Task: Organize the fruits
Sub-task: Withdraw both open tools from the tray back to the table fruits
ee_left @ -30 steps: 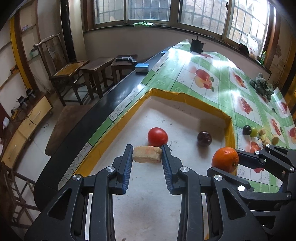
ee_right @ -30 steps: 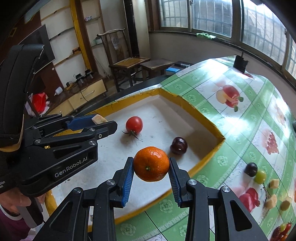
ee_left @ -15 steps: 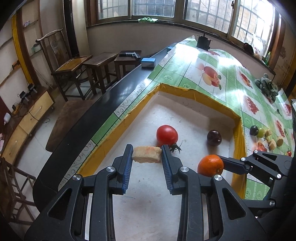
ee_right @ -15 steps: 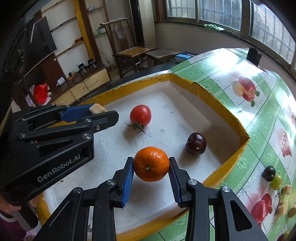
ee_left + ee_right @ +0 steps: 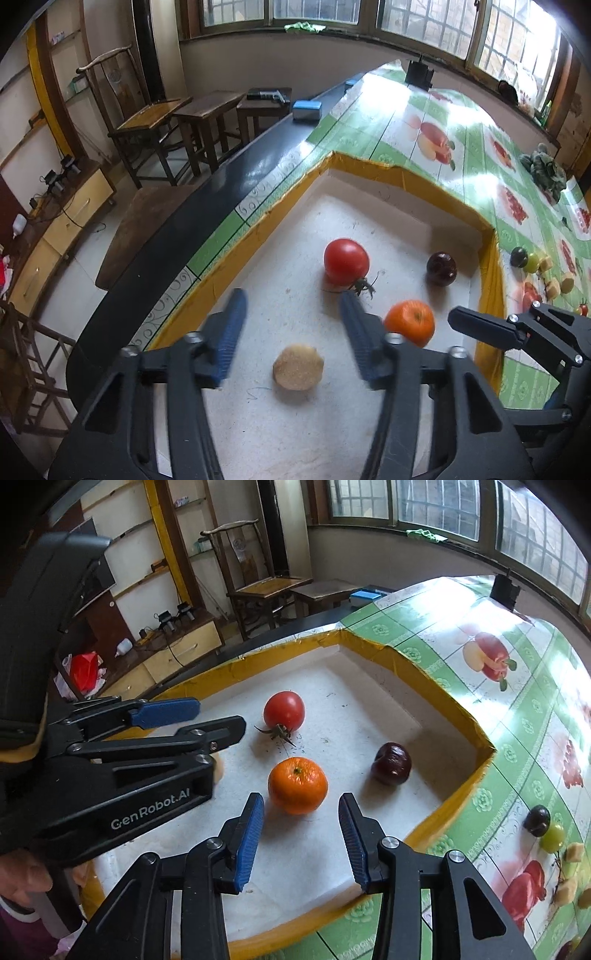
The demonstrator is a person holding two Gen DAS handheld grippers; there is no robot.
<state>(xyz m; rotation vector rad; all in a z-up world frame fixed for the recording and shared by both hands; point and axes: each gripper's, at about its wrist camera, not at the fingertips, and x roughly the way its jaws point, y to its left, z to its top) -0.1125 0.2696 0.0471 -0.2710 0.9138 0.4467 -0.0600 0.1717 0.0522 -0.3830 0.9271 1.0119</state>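
A white tray with a yellow rim (image 5: 413, 173) (image 5: 424, 672) holds a red tomato (image 5: 346, 261) (image 5: 284, 710), a dark plum (image 5: 441, 268) (image 5: 391, 763), an orange (image 5: 409, 322) (image 5: 297, 785) and a tan fruit slice (image 5: 298, 366). My left gripper (image 5: 293, 314) is open just above the slice, which lies on the tray floor between the fingers. My right gripper (image 5: 301, 834) is open, just behind the orange, which rests on the tray. The slice is mostly hidden behind the left gripper in the right wrist view.
On the fruit-print tablecloth (image 5: 436, 122) right of the tray lie a dark grape (image 5: 537, 819), a green grape (image 5: 553, 837) and several tan fruit pieces (image 5: 554, 286). A black table edge (image 5: 207, 206), chairs and stools (image 5: 155, 122) stand to the left.
Both grippers lowered into the tray and opened. The left let go of the tan slice and the right let go of the orange; both now lie on the tray floor.
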